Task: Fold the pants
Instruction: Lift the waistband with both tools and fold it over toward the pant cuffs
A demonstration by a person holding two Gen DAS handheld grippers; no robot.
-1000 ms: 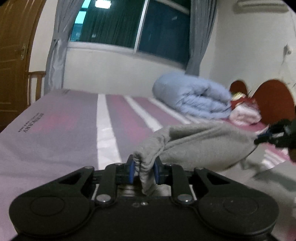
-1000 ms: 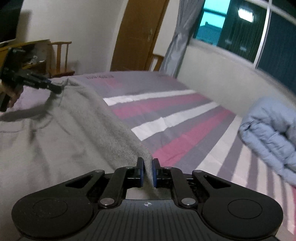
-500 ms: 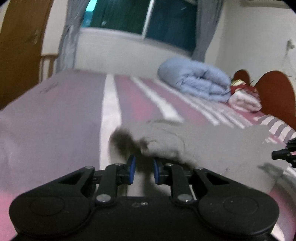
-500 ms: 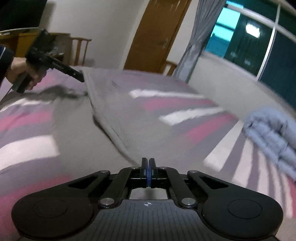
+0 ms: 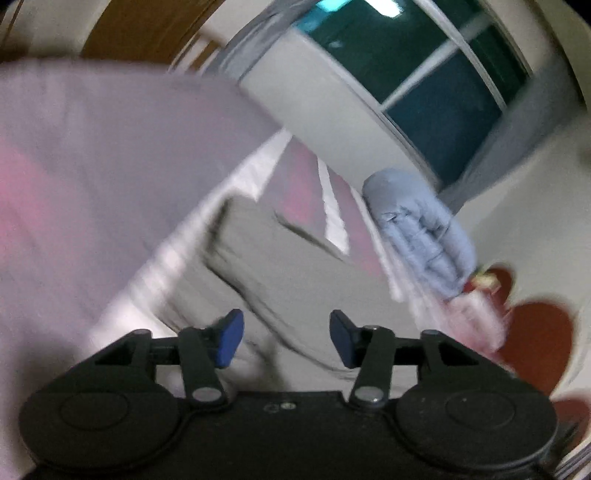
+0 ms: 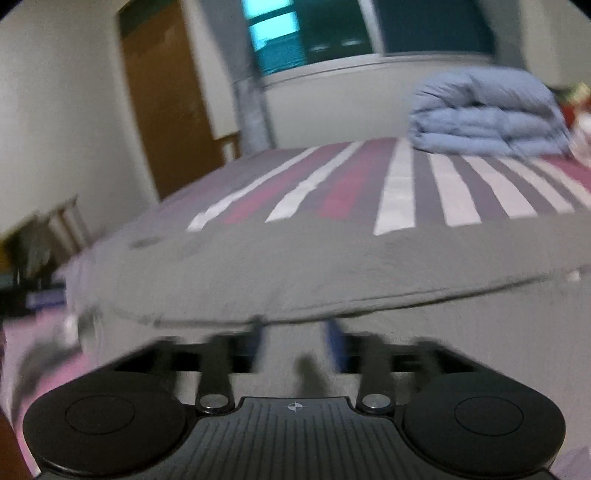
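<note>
My left tongs [image 5: 282,339] have just sprung apart, blue pads [image 5: 228,338] spread with nothing pressed between them; the grey pants [image 5: 280,273] lie flat on the striped bed [image 5: 85,177] just ahead of the tips. The left view is tilted and smeared with motion. My right tongs [image 6: 295,341] have likewise just been opening, jaws blurred but clearly parted, gripping nothing, with the pants [image 6: 295,269] spread across the mattress directly in front, one folded edge running across the frame just beyond the fingertips. Past the cloth, the bed's [image 6: 399,184] white, grey and magenta stripes run toward a folded pale blue duvet [image 6: 487,114] near the wall below the dark window [image 6: 369,29]. A grey curtain [image 6: 251,103] hangs beside a brown wooden door [image 6: 166,103]. In the left view a red-brown headboard [image 5: 535,339] shows beyond the duvet [image 5: 421,236]. No writing is readable in the blur.
</note>
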